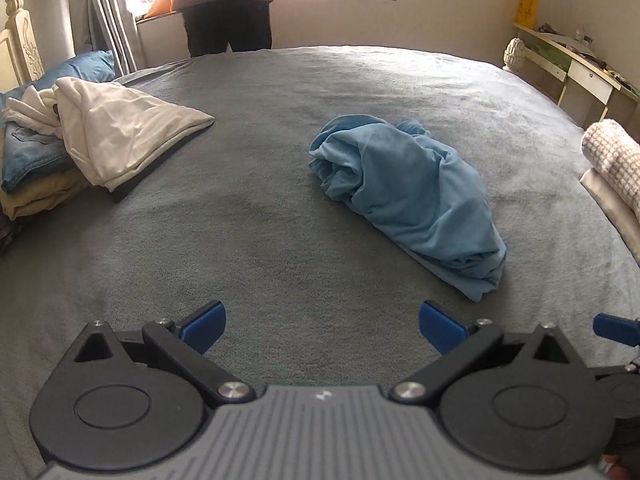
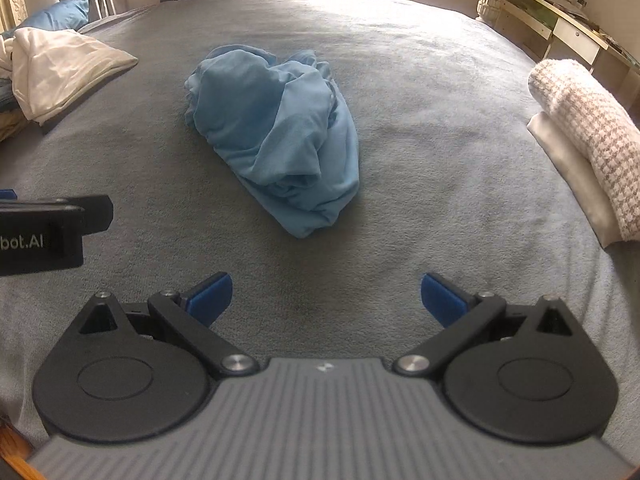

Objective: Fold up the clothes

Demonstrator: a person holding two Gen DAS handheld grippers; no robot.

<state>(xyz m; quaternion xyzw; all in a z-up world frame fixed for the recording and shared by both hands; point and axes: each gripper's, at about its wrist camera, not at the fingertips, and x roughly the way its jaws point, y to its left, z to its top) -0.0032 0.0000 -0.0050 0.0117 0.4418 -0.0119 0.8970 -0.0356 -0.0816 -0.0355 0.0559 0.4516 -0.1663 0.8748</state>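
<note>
Left gripper (image 1: 322, 326): your jaws are spread wide, blue pads (image 1: 204, 326) apart and holding nothing. It hovers over bare bedspread on the near side of the blue shirt, not touching it.
Right gripper (image 2: 326, 298): your jaws here are spread wide too, empty, with the blue shirt straight ahead of them and a gap of bedspread between.
Blue shirt (image 1: 412, 196): the landmark. It lies crumpled in a loose heap near the middle of the bed, unfolded, with nothing on it.
Bed (image 1: 280, 240): grey bedspread under the blue shirt, bare all around it.
White cloth (image 1: 120, 132): well to the left of the blue shirt, draped over a stack of jeans (image 1: 28, 152) and a tan garment (image 1: 36, 196).
Checked towel (image 2: 592, 128): well to the right of the blue shirt, at the bed's edge, folded and resting on a white cloth.
Person (image 1: 228, 4): standing beyond the blue shirt, past the far edge of the bed, by the window.
Desk (image 1: 580, 68): beyond the blue shirt to the right, against the wall.
Pillow (image 1: 88, 66): blue, beyond the white cloth, far left of the blue shirt.
</note>
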